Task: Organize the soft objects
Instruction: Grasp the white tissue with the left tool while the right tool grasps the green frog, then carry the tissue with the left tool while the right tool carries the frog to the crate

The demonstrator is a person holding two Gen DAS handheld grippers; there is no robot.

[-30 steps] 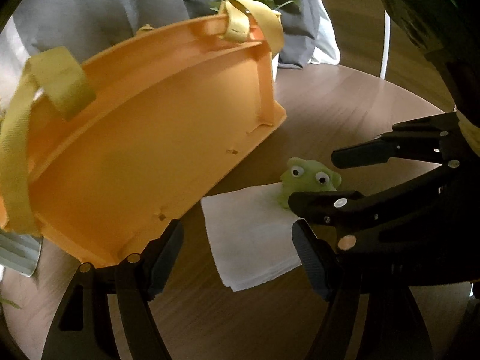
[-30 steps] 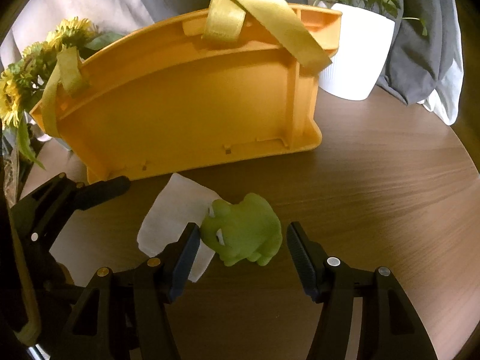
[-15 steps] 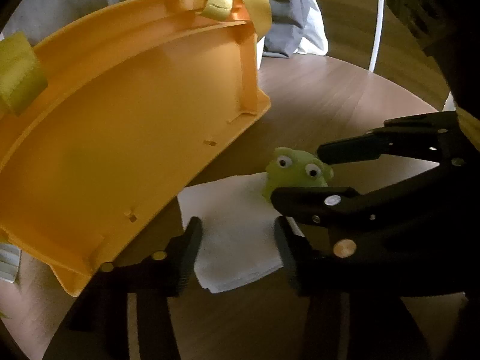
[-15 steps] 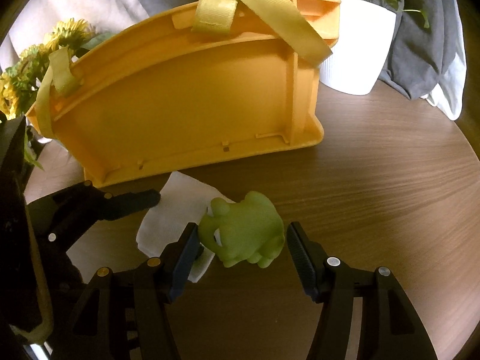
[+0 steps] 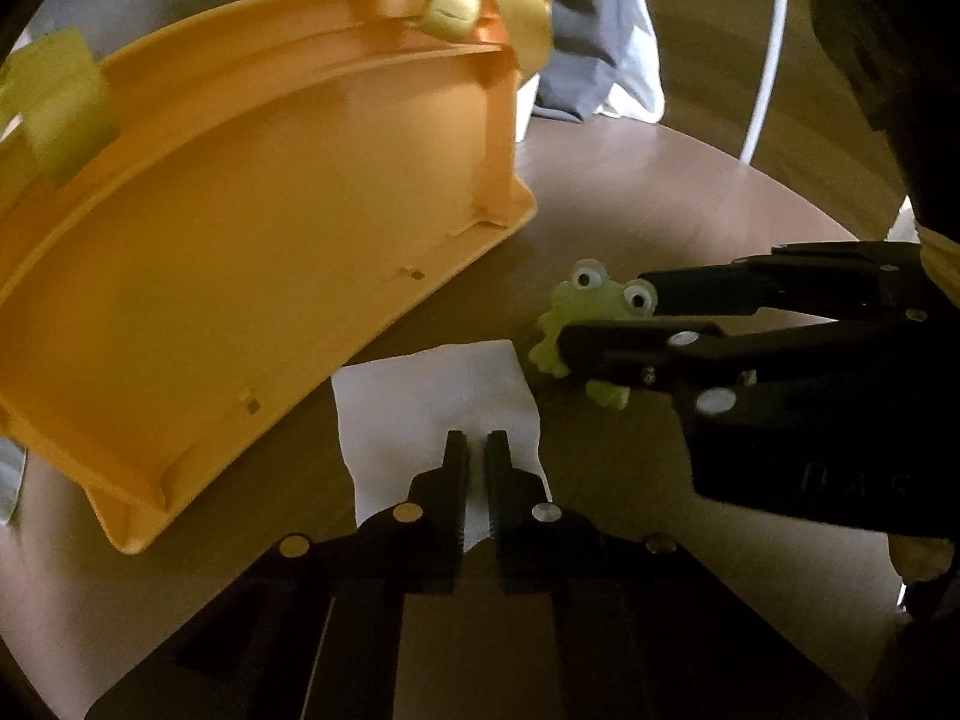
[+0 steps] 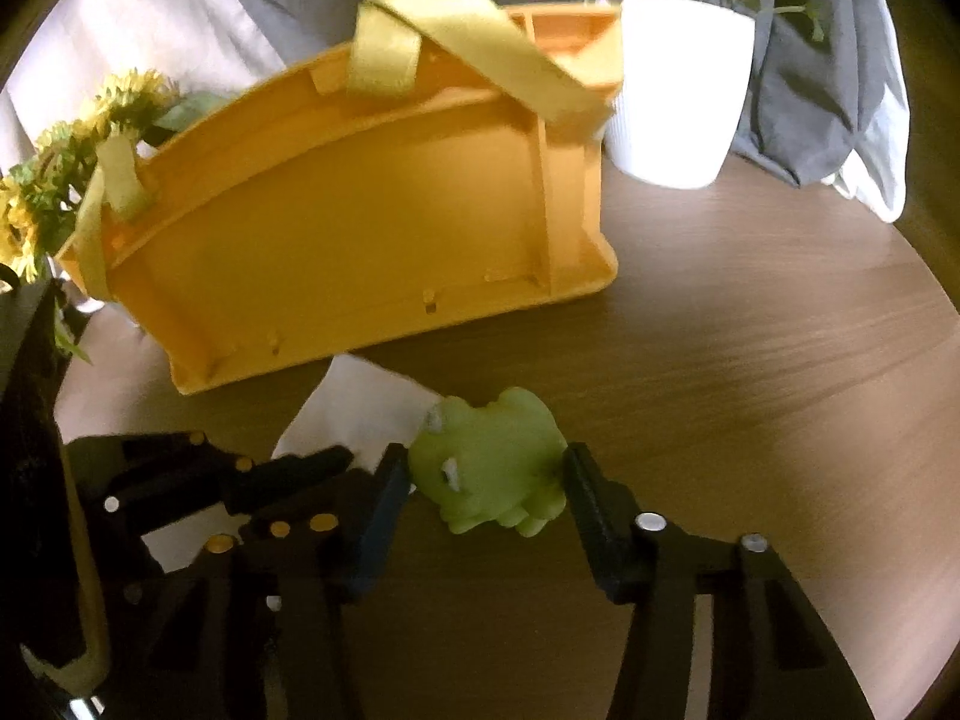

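Left wrist view shows the left claw (image 5: 477, 450) with its two fingers pinched together on the near edge of a white cloth (image 5: 432, 396), which lies flat on the brown round table (image 5: 690, 198). A thin fold of the cloth shows between the fingers, which have just been closing. Ahead of this claw and to its left stands an orange basket (image 5: 240, 240) with yellow straps (image 5: 486, 6).

To the right of the left claw, the right claw (image 6: 486, 474) has its fingers on both sides of a little green frog toy (image 6: 492, 468). Its fingers have just been closing, and both pads now touch the frog's sides. The frog sits just beside the far right corner of the cloth. Past the basket are a white plant pot (image 6: 678, 102) and yellow flowers (image 6: 54, 162).
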